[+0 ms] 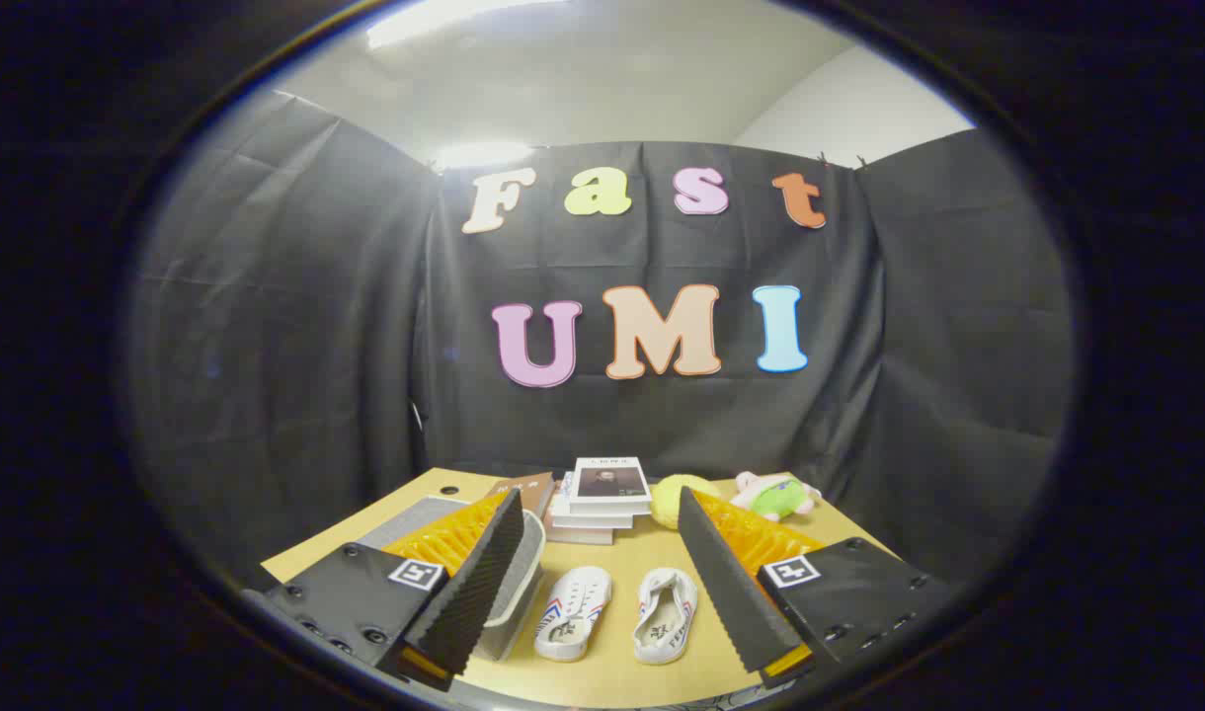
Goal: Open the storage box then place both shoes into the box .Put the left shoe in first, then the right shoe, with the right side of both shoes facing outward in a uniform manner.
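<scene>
— While the jaws [602, 578] hang above the tabletop [622, 563], how do they stand?

— Spread wide, gripping nothing. Both fingers [479, 583] are apart from everything on the tabletop.

— And the shoes?

— Two white shoes lie side by side between the fingers, low on the tabletop. Take the left shoe [573, 612] as the landmark: it lies on its side with striped trim showing. Just right of it, not touching, is the right shoe [665, 614], its opening turned up.

— Where is the box?

— Just left of the left shoe, close beside it, partly hidden behind one finger. The box [519, 583] is pale, with a rounded rim; I cannot tell whether its lid is on or off.

— Anything further out?

— Beyond the left shoe, toward the booth's wall, sits a stack of books [602, 504], with a brown book [531, 489] just left of the stack. Right of the stack there is a yellow ball [674, 494], and further right a plush toy [775, 494] in pink and green lies near the tabletop's far edge.
</scene>
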### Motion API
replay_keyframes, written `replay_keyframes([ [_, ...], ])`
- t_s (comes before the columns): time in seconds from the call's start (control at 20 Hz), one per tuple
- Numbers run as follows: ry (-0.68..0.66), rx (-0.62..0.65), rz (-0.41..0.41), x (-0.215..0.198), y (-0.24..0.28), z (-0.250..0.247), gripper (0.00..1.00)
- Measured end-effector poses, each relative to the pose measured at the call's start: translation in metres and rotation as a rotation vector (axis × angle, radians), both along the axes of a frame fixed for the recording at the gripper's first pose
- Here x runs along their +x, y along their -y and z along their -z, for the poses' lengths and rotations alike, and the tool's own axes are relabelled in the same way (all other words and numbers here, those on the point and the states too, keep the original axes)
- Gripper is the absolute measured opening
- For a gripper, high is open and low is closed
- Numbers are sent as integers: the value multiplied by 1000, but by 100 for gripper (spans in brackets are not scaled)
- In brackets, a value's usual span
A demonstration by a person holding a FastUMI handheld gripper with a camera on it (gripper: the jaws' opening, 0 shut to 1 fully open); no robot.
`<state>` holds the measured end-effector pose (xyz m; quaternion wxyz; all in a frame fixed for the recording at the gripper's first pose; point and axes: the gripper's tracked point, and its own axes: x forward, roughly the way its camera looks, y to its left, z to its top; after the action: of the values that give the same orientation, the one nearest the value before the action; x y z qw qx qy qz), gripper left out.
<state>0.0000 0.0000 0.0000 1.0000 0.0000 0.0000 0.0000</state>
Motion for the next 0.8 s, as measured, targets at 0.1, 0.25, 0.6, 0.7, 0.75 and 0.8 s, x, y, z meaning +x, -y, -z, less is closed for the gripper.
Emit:
replay_keyframes([
  [0.1, 7, 6, -23, -5, 6, -2, 100],
  [0.25, 21, 22, -58, -8, 10, -5, 100],
  [0.6, -3, 29, -80, -4, 9, 7, 100],
  [0.7, -11, 49, -83, -2, 3, 11, 100],
  [0.75, -16, 56, -83, -1, 1, 14, 100],
  [0.8, -22, 69, -88, -1, -3, 17, 100],
])
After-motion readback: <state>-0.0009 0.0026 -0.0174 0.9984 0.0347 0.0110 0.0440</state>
